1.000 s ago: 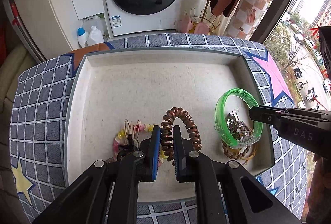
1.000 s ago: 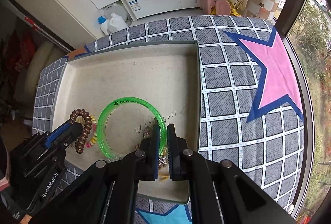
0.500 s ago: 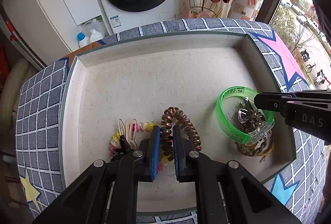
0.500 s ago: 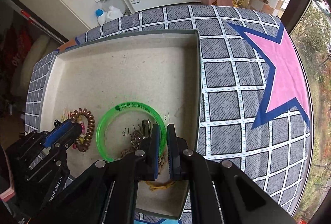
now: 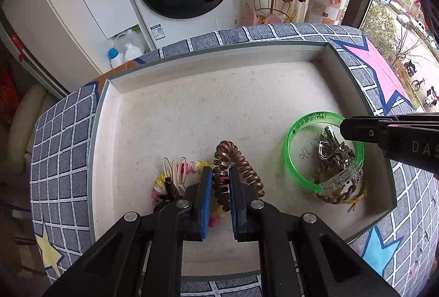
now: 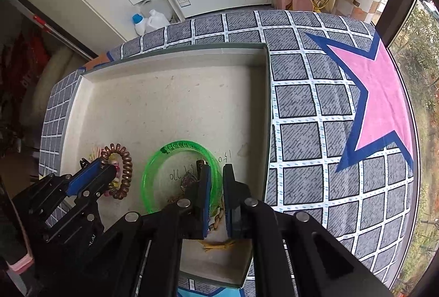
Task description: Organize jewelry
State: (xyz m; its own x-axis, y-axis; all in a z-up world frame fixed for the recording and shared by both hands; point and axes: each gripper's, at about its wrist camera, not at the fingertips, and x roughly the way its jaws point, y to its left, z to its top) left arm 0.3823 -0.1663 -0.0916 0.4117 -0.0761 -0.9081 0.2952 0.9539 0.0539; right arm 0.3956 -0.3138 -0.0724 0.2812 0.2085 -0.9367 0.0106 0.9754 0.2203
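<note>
1. The left tongs [image 5: 221, 187] are clenched on the brown coil band [image 5: 236, 173], which sits near the front wall of the tray [image 5: 247, 55]; lift it straight up, so the bead string [image 5: 175, 173] beside it does not follow.
2. The right tongs [image 6: 216, 187] grasp the rim of the green bangle [image 6: 175, 149], at the right side of the tray.
3. Raise the bangle slowly; the metal charms [image 5: 333, 153] inside it may catch.
</note>
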